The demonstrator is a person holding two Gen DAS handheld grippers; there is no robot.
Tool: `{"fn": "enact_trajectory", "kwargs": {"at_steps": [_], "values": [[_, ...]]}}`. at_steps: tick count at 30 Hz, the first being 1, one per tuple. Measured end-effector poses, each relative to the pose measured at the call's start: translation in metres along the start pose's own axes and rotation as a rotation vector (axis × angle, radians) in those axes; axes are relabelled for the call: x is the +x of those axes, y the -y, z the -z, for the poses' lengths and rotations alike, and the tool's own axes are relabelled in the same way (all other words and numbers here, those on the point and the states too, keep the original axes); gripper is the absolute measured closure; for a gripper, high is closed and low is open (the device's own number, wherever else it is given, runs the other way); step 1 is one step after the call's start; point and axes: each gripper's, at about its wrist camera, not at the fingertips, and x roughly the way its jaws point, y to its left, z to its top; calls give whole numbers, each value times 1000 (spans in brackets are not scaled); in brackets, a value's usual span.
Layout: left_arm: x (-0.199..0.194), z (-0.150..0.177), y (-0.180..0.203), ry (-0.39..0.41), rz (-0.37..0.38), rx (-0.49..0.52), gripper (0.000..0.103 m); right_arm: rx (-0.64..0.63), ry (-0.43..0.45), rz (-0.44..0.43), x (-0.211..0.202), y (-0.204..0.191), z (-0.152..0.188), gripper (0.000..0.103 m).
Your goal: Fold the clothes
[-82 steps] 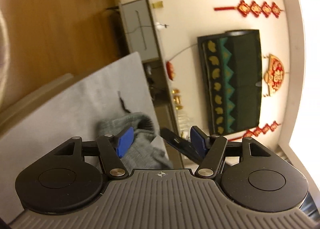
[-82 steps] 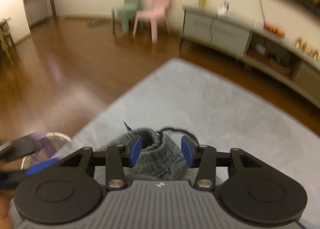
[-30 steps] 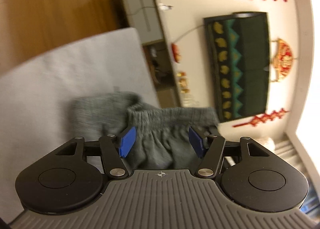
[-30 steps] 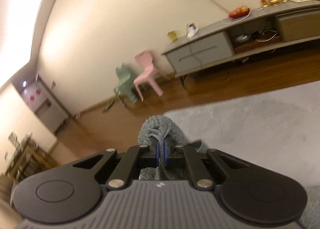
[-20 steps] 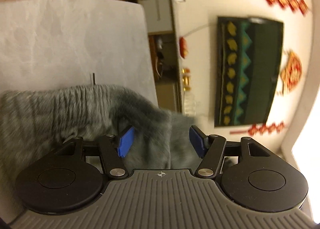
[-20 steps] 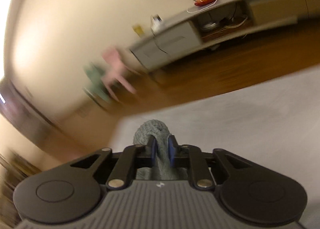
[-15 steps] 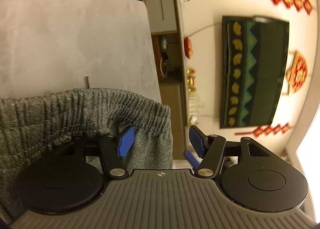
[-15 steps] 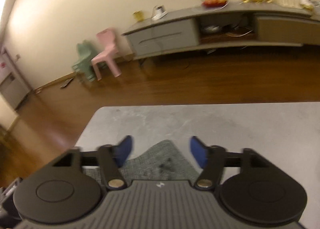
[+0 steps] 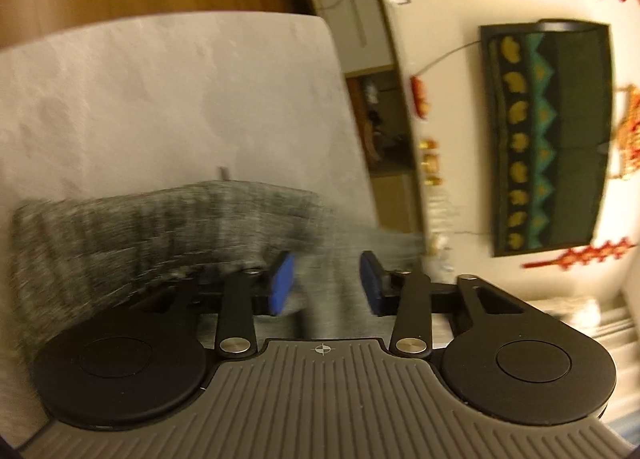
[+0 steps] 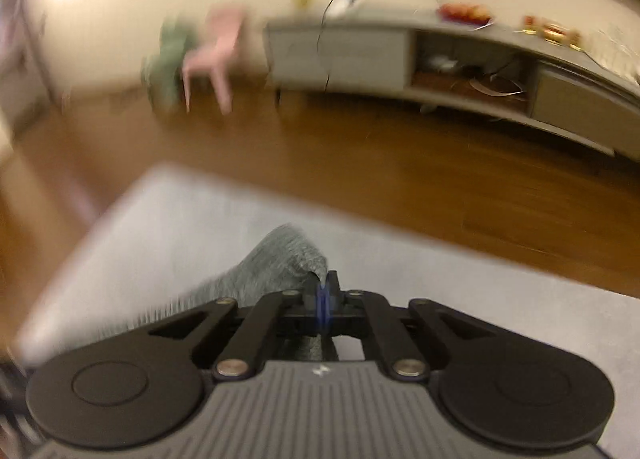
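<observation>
Grey knit trousers (image 9: 160, 227) with a ribbed waistband lie bunched on the pale grey table (image 9: 160, 99). In the left wrist view my left gripper (image 9: 326, 283) sits low at the waistband's right end. Its jaws are closing, blurred grey cloth lies between the blue pads (image 9: 282, 285), and a gap still shows. In the right wrist view my right gripper (image 10: 322, 305) is shut, its blue pads pinching an edge of the same grey trousers (image 10: 276, 263) just above the table (image 10: 480, 307). The trousers rise to a peak in front of the fingers.
The table's far edge runs close ahead of the right gripper, with wood floor (image 10: 360, 163) beyond. A long grey cabinet (image 10: 440, 59) and a pink chair (image 10: 218, 47) beside a green chair (image 10: 168, 55) stand by the wall. A dark hanging (image 9: 548, 139) is on the wall.
The right jaws let go of the cloth, opened wide, then shut on it again lower down. The left jaws have narrowed around the waistband, which spread across the table.
</observation>
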Motion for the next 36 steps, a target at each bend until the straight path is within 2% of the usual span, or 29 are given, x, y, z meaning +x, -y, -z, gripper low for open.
{"fn": "enact_trajectory", "kwargs": {"at_steps": [2,4,5,6,10,12,13,15,18,20,22,25,29,32,34,36], "values": [[0,3,3,4,-28,8,77,13,34,-23,-7,-1,-7,102],[-3,5,6,4,-38,5,71,-6,62,-34,-14,-9,-10,102],[-6,5,9,4,-26,1,63,2,73,-59,-21,-14,-8,102],[-10,5,12,3,2,-1,59,9,84,-84,-27,-18,-6,102],[-16,6,31,-26,148,14,56,-5,145,-127,-61,-37,6,102],[-4,7,35,-56,176,25,53,-12,179,-140,-80,-46,10,102],[6,6,32,-71,175,11,53,-12,195,-146,-89,-50,12,102],[28,1,15,-74,179,-85,54,-10,216,-167,-108,-62,17,102],[38,-7,0,-73,249,-155,54,-50,227,-174,-128,-87,34,102],[24,-13,6,-81,278,-114,53,-79,236,-168,-133,-104,42,102],[-6,-23,7,-57,290,-67,52,-107,241,-170,-138,-124,51,102],[-61,-37,-8,17,204,1,50,-141,213,-202,-131,-161,66,102],[-116,-39,-46,45,160,-37,51,-200,117,-240,-102,-212,99,102],[-135,-35,-54,47,189,-41,50,-259,36,-241,-82,-243,131,102],[-135,-29,-50,25,214,-26,47,-268,35,-233,-86,-246,142,101],[-127,-23,-42,11,199,4,44,-270,44,-223,-91,-248,148,101]]}}
